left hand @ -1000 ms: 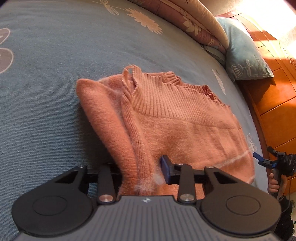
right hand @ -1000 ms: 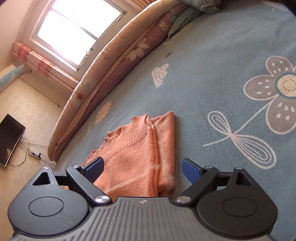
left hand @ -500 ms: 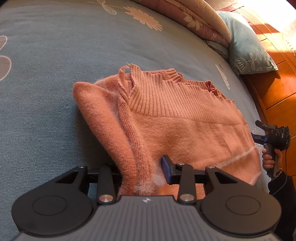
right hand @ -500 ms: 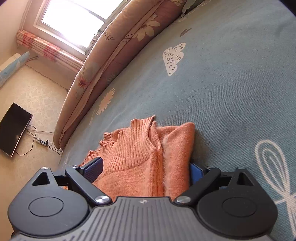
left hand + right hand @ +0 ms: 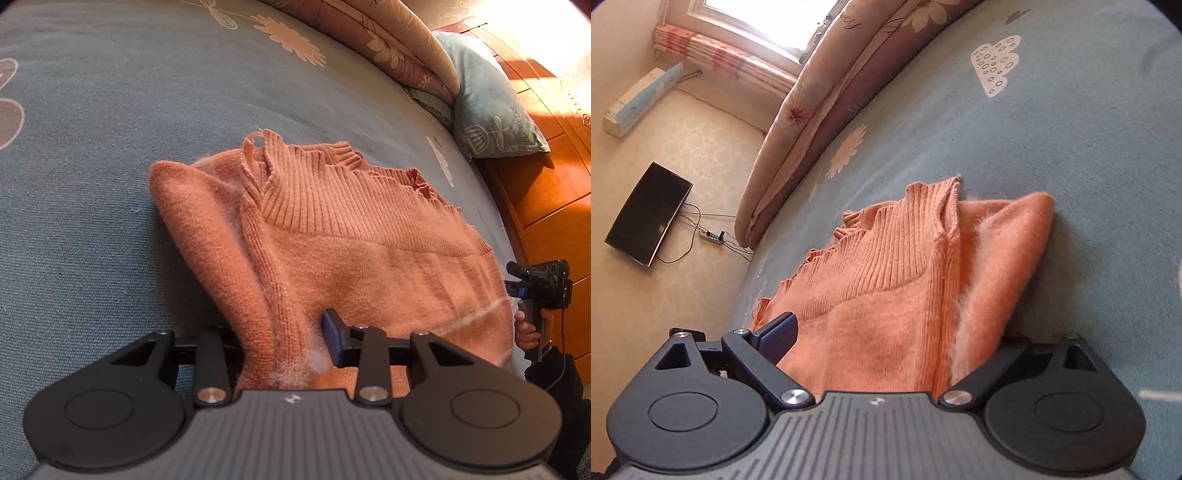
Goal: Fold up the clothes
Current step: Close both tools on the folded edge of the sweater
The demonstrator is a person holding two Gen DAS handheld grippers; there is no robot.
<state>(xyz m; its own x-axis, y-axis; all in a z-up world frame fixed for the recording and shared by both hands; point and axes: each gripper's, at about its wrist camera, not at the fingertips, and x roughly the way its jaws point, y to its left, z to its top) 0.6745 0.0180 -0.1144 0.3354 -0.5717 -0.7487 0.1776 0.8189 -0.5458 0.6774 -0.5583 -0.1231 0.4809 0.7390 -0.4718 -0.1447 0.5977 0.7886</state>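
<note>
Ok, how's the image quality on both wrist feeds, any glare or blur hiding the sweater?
Left wrist view: warm low sun washes out the top right corner over the wooden headboard; the sweater is sharp and side-lit. Right wrist view: the window is blown out, the sweater slightly soft but readable; fisheye bends the bed edge in both.

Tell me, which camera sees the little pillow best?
The left wrist view. The blue-grey pillow shows whole there, leaning by the wooden bed frame past the orange sweater. The right wrist view doesn't show it at all, only the sweater, the bed and the floor.
</note>
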